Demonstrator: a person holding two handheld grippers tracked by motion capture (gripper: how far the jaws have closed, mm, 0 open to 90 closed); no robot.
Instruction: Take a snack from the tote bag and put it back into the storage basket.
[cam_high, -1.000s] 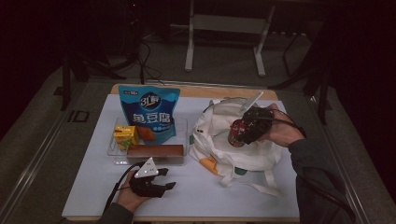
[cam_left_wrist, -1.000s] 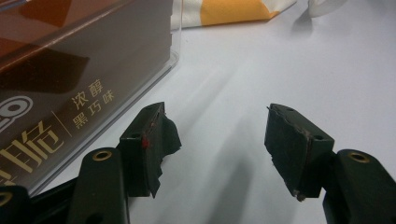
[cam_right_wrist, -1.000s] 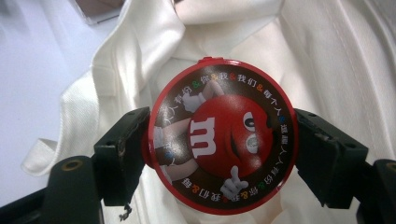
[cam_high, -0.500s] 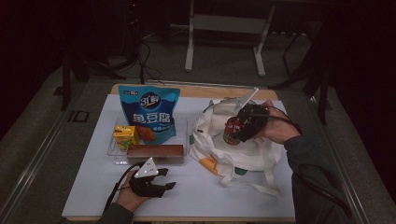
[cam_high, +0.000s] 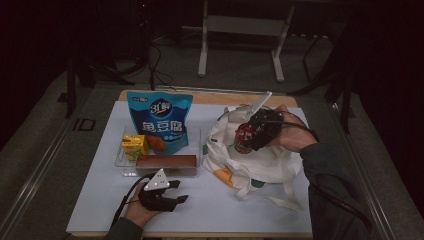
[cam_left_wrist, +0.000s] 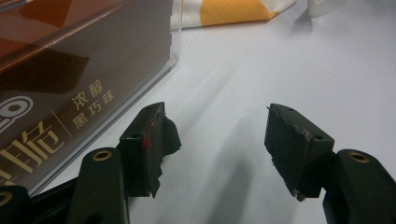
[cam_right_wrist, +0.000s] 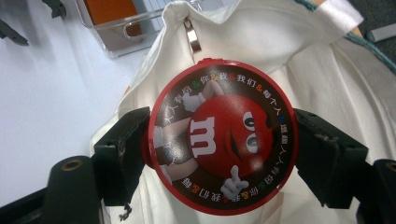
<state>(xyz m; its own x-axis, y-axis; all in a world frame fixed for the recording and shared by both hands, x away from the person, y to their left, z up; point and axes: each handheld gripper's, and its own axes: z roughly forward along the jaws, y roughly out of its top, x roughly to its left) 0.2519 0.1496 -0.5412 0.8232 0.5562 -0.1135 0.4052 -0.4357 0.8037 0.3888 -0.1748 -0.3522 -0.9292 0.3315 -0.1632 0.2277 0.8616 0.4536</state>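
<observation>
Moved left and lower over the white tote bag since a second ago: right gripper, carrying the red M&M tub. Clamped on the tub's sides, jaws spread wide around the round lid, held above the bag's open mouth. Unchanged: left gripper, resting on the white table near the front edge, jaws apart, gripping nothing, just beside the brown chocolate box in the clear tray. Behind the tray, upright, blue snack bag.
</observation>
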